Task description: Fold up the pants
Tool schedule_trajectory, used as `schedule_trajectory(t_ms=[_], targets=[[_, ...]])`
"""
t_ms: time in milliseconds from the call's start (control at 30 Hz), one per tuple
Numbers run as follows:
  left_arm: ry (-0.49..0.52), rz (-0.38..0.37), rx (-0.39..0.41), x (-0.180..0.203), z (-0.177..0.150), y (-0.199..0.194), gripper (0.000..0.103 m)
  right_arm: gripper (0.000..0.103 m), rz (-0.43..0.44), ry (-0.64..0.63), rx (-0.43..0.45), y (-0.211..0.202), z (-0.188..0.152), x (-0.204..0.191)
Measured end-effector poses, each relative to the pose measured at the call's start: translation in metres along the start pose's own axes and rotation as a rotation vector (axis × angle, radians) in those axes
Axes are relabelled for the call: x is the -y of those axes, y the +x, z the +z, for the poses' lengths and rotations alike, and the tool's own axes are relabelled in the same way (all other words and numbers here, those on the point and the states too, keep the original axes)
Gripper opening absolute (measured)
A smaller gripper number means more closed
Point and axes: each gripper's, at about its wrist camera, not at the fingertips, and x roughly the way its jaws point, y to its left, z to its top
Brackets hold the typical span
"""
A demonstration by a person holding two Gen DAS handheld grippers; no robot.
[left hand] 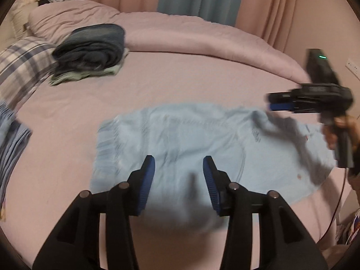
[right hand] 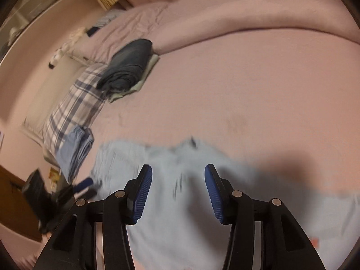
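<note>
We see the pale blue cotton pants [left hand: 180, 144] spread flat on the pink bed sheet [left hand: 184, 78], near the front edge of the bed, blurred in both views. Our left gripper [left hand: 178, 166] hovers above the near middle of the pants with its blue-padded fingers spread wide and nothing between them. Our right gripper [right hand: 178, 176] hangs over the right part of the pants, its fingers likewise spread and empty. Far left, a folded stack of dark grey and pale green clothes [left hand: 90, 51] rests on the sheet just beside a plaid pillow [left hand: 20, 65], and a rumpled pink duvet [left hand: 180, 33] lies along the far side.
</note>
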Motion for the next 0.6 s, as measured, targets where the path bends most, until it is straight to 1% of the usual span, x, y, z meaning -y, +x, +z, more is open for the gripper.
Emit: schedule_trajectory(t_ms=[33,133,233,300,333,367,400,433,467,533,600], targets=[[0.010,-0.005,0.001,0.003,0.006,0.006,0.044,0.049,-0.011,0.018,-0.014,0.007,0.009,0.003],[0.051,-0.034,0.000,0.015,0.027,0.027,0.044,0.049,-0.001,0.041,-0.087,0.029,0.026,0.008],[0.098,-0.050,-0.015,0.025,0.043,0.047,0.044,0.049,0.042,0.074,-0.191,0.049,0.029,0.016],[0.113,-0.011,-0.042,0.023,0.047,0.061,0.044,0.037,0.060,0.094,-0.289,0.059,0.023,0.023],[0.111,0.018,-0.071,0.020,0.047,0.070,0.044,0.019,0.072,0.092,-0.311,0.062,0.021,0.023],[0.105,0.046,-0.100,0.015,0.046,0.077,0.045,0.012,0.084,0.082,-0.325,0.063,0.019,0.020],[0.102,0.081,-0.126,0.009,0.044,0.084,0.042,0.011,0.105,0.064,-0.325,0.059,0.018,0.017],[0.104,0.097,-0.152,0.001,0.039,0.090,0.033,0.010,0.118,0.030,-0.311,0.054,0.019,0.011],[0.107,0.103,-0.151,-0.003,0.037,0.092,0.030,0.010,0.112,0.008,-0.299,0.052,0.020,0.006],[0.110,0.099,-0.144,-0.006,0.037,0.092,0.028,0.009,0.080,-0.012,-0.277,0.049,0.022,0.005],[0.110,0.117,-0.153,-0.007,0.037,0.093,0.026,0.008,0.004,-0.006,-0.272,0.059,0.022,0.012]])
